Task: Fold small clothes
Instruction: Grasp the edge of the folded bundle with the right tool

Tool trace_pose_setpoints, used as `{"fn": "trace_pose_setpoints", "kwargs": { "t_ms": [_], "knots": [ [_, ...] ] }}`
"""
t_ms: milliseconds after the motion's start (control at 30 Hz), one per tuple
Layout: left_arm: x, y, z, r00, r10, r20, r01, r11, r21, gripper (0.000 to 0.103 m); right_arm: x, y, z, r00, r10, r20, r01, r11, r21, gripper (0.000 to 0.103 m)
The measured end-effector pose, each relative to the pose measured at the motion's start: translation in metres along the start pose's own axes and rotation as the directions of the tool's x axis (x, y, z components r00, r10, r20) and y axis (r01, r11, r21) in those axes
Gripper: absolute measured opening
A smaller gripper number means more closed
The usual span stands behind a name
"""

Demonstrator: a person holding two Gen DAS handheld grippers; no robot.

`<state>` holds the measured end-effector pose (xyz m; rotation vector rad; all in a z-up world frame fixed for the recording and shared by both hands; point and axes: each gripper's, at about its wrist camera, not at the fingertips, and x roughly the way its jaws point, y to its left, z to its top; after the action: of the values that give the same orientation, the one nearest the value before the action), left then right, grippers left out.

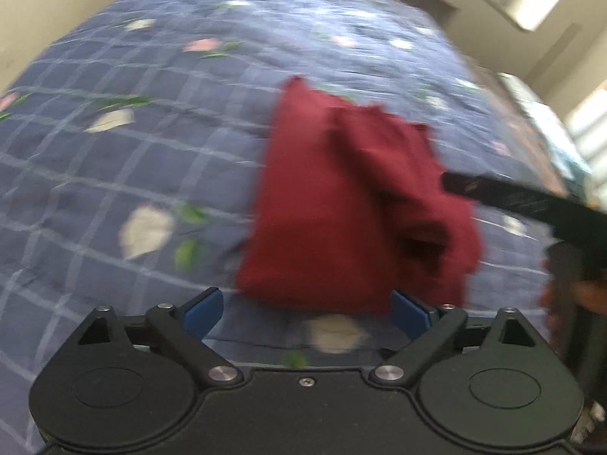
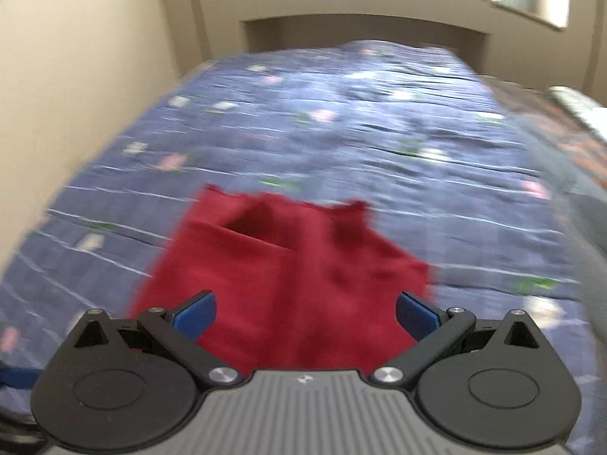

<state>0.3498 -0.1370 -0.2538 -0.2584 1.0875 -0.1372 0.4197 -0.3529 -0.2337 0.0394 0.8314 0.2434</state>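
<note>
A small dark red garment [image 1: 341, 204] lies partly folded on a blue checked floral bedspread [image 1: 132, 144]. My left gripper [image 1: 305, 313] is open and empty, just in front of the garment's near edge. In the right wrist view the garment [image 2: 280, 265] lies just ahead of my right gripper [image 2: 305, 316], which is open and empty above its near part. The right gripper's black body [image 1: 531, 201] shows at the right edge of the left wrist view, beside the garment. Both views are blurred by motion.
The bedspread [image 2: 379, 132] covers a bed that runs to a beige headboard [image 2: 364, 26] under a window. A beige wall [image 2: 76, 94] runs along the bed's left side. Patterned bedding [image 2: 580, 144] lies at the right edge.
</note>
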Motion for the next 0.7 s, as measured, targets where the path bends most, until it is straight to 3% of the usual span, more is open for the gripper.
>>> {"fn": "trace_pose_setpoints", "kwargs": {
  "t_ms": [133, 267, 300, 433, 467, 600, 700],
  "knots": [
    [0.011, 0.023, 0.004, 0.992, 0.122, -0.042, -0.125, 0.989, -0.080, 0.096, 0.020, 0.033, 0.005, 0.995, 0.093, -0.027, -0.095, 0.992, -0.084, 0.102],
    [0.012, 0.036, 0.006, 0.988, 0.150, -0.047, -0.154, 0.981, -0.120, 0.096, 0.027, 0.035, 0.000, 0.997, 0.053, -0.062, -0.060, 0.992, -0.112, 0.070],
    [0.012, 0.037, 0.006, 0.987, 0.151, -0.045, -0.156, 0.980, -0.121, 0.096, 0.023, 0.031, -0.001, 0.997, 0.043, -0.057, -0.048, 0.994, -0.097, 0.060],
    [0.010, 0.038, 0.009, 0.988, 0.148, -0.036, -0.151, 0.981, -0.122, 0.096, 0.006, -0.002, -0.003, 0.999, 0.020, -0.040, -0.020, 1.000, 0.005, 0.036],
    [0.009, 0.038, 0.009, 0.989, 0.143, -0.032, -0.145, 0.982, -0.124, 0.096, 0.001, -0.011, -0.004, 0.999, 0.004, -0.034, -0.004, 1.000, 0.027, 0.025],
    [0.005, 0.033, 0.012, 0.995, 0.100, 0.006, -0.098, 0.983, -0.153, 0.096, -0.010, -0.042, -0.010, 0.996, -0.088, -0.026, 0.090, 0.993, 0.083, 0.019],
    [0.007, 0.031, 0.017, 0.996, 0.085, 0.018, -0.081, 0.983, -0.164, 0.097, -0.004, -0.066, -0.018, 0.988, -0.129, -0.084, 0.141, 0.976, 0.164, 0.019]
  ]
}}
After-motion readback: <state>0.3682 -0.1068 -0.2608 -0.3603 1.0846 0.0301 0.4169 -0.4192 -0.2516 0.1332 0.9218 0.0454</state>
